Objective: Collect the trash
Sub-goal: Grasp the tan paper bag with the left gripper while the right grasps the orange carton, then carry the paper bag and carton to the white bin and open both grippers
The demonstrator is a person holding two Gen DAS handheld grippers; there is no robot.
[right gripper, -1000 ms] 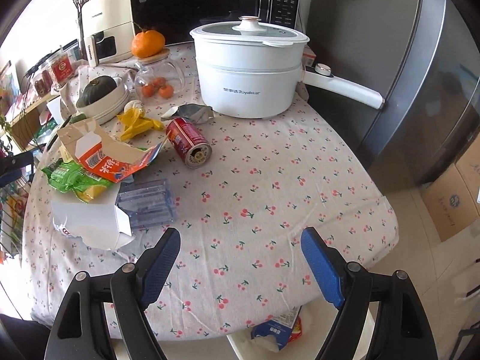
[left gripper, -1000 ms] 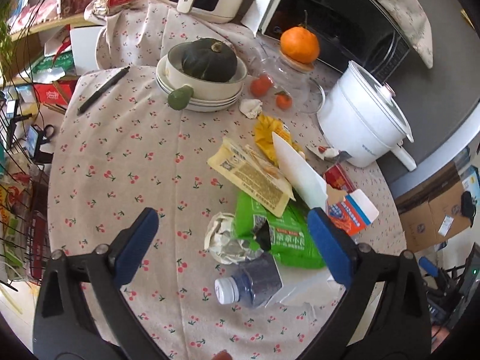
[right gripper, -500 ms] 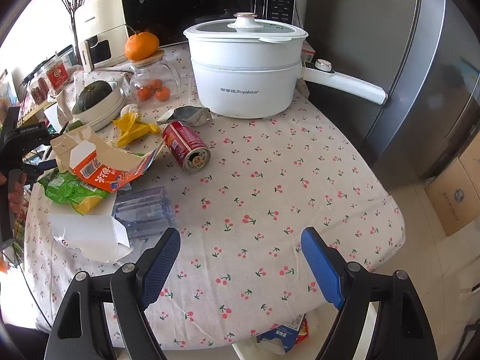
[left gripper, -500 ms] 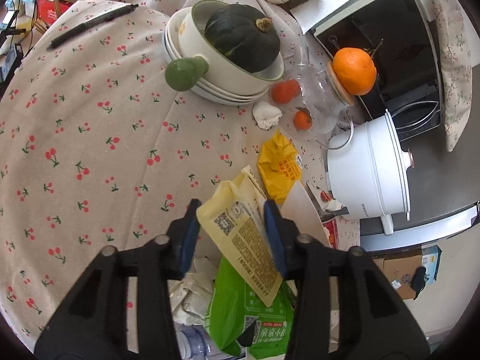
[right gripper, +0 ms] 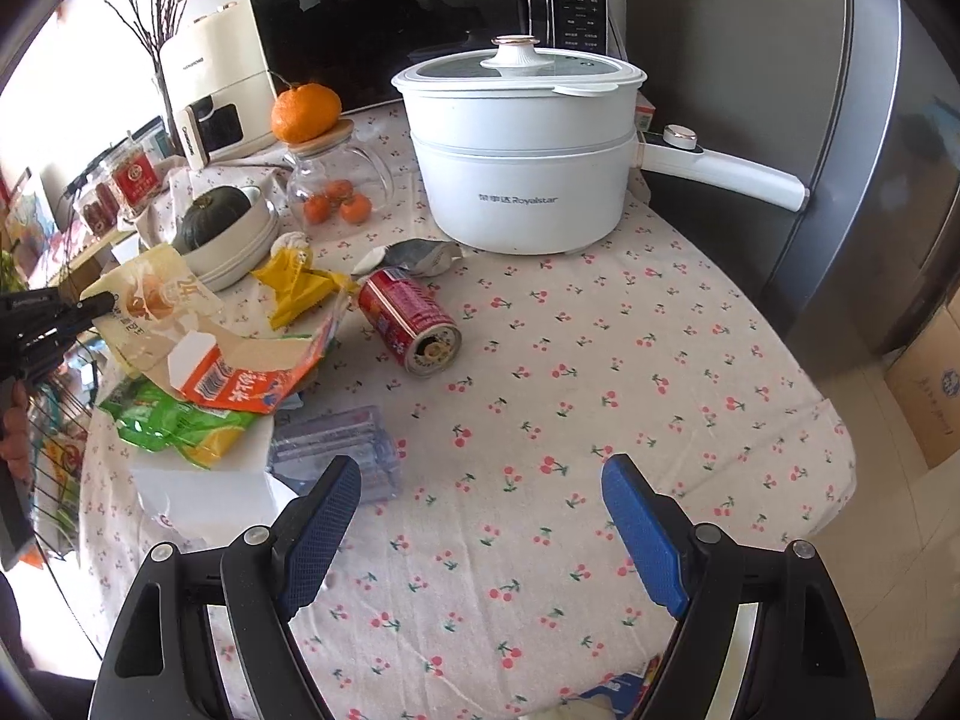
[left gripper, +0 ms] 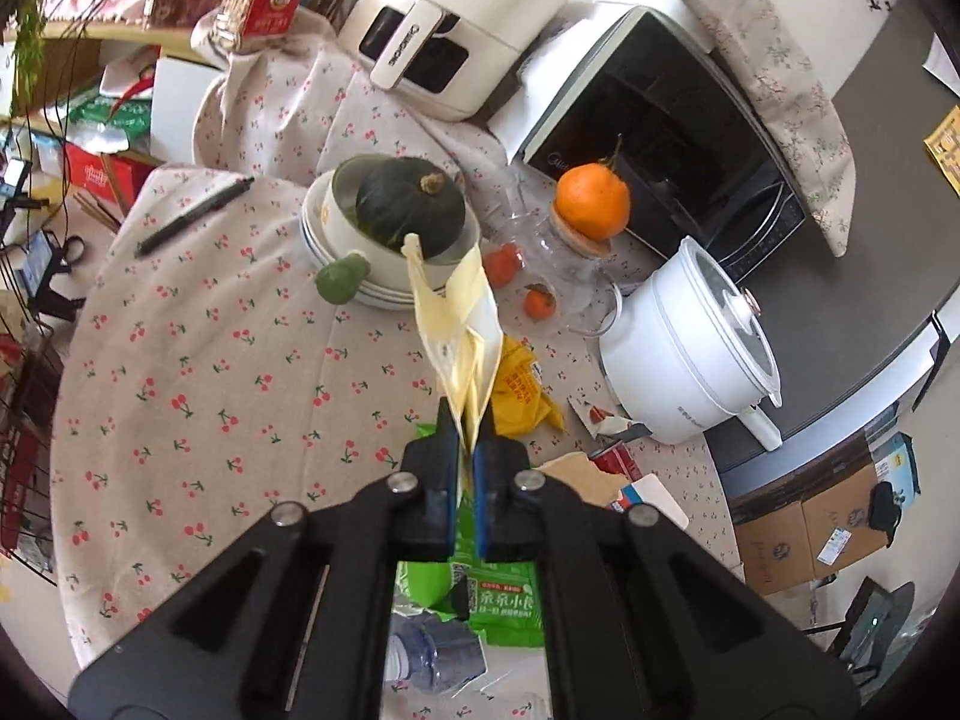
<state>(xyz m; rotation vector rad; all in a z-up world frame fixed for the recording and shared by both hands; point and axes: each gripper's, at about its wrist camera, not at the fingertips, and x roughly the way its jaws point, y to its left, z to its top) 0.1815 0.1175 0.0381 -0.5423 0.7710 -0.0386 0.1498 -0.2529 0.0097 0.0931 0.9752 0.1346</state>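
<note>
My left gripper (left gripper: 467,441) is shut on a pale yellow snack bag (left gripper: 459,324) and holds it up above the table; the bag also shows at the left of the right wrist view (right gripper: 150,300). Below it lie a green wrapper (left gripper: 492,600), a yellow wrapper (left gripper: 522,390), a torn orange carton (right gripper: 240,378), a crushed plastic bottle (right gripper: 336,450) and a red can (right gripper: 411,318) on its side. My right gripper (right gripper: 480,528) is open and empty above the table's near edge.
A white electric pot (right gripper: 522,150) stands at the back, a glass jar (right gripper: 336,186) with an orange on top beside it, and stacked bowls with a green squash (left gripper: 408,210). A microwave (left gripper: 660,132) and air fryer (left gripper: 462,30) are behind. A black pen (left gripper: 192,216) lies at the left.
My left gripper has closed on the pale yellow snack bag and lifted it off the trash pile. My right gripper has stayed open and moved slightly.
</note>
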